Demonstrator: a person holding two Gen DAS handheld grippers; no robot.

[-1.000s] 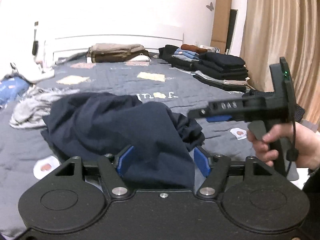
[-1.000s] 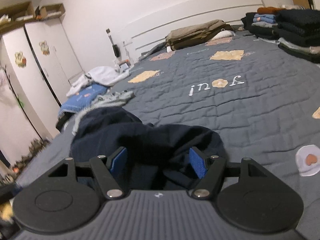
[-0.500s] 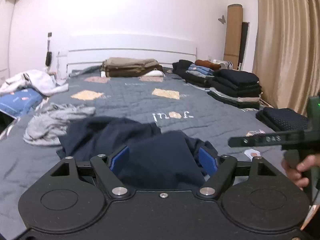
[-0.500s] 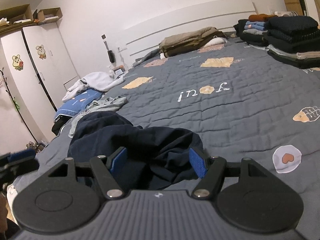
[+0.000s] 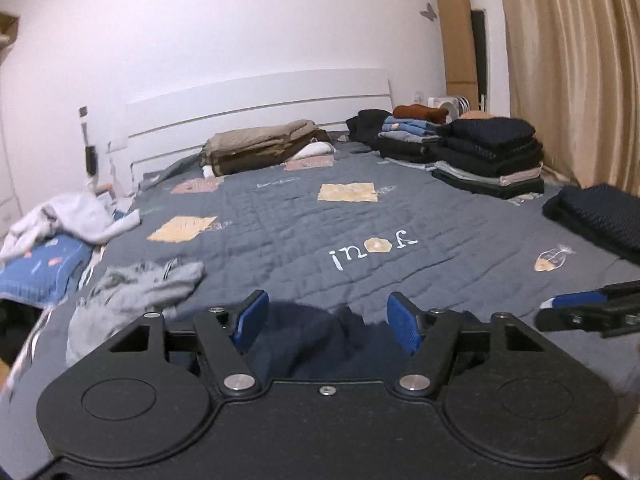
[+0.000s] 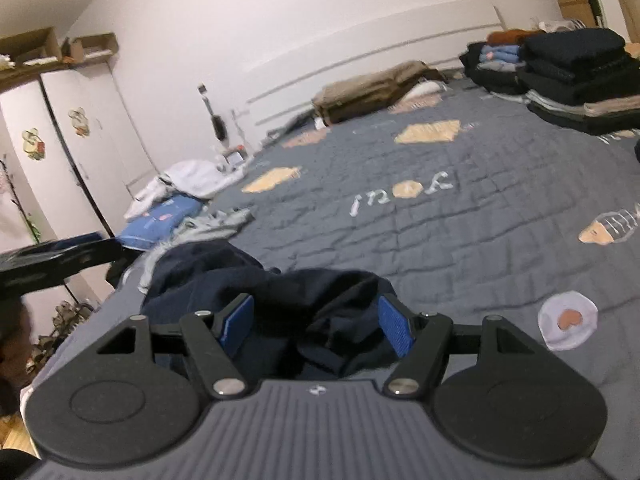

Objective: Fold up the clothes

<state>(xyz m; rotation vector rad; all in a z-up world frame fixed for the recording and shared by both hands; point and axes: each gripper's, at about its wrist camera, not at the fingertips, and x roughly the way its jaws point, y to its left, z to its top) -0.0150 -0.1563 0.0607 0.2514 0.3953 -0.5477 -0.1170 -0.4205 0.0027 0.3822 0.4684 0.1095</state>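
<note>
Left wrist view first, from its left edge: a white garment [image 5: 68, 216] is heaped over a blue pillow [image 5: 40, 272] at the bed's side, and nearer me a grey garment [image 5: 136, 292] lies loose and rumpled on the grey quilt [image 5: 280, 224]. I judge these are kept to that side as the pile waiting to be folded. At centre my left gripper [image 5: 326, 320] is spread wide, its blue pads well apart and pinching nothing. The navy garment [image 5: 304, 340], the piece I take to be in hand, sits bunched directly below and between the pads, mostly hidden by the gripper body. Further right, folded dark stacks [image 5: 488, 156] line the far edge near the curtain [image 5: 572, 64], and another folded dark piece [image 5: 600, 220] lies apart from them. That side seems to be where finished items go. At the right edge, the tip of my right gripper [image 5: 584, 308] pokes in.

Right wrist view, same order: the left tool's dark body crosses the left edge, blurred. The navy garment [image 6: 248, 280] shows better here, crumpled on the near part of the quilt with no flat edge or crease that I can make out. My right gripper [image 6: 316, 324] is also spread, pads on either side of a raised fold but not closed on it. The middle of the quilt lies bare beyond, which I judge is the room left for spreading a garment flat. Both tools hover at the heap's near edge, placed as if to take two points of it.
</note>
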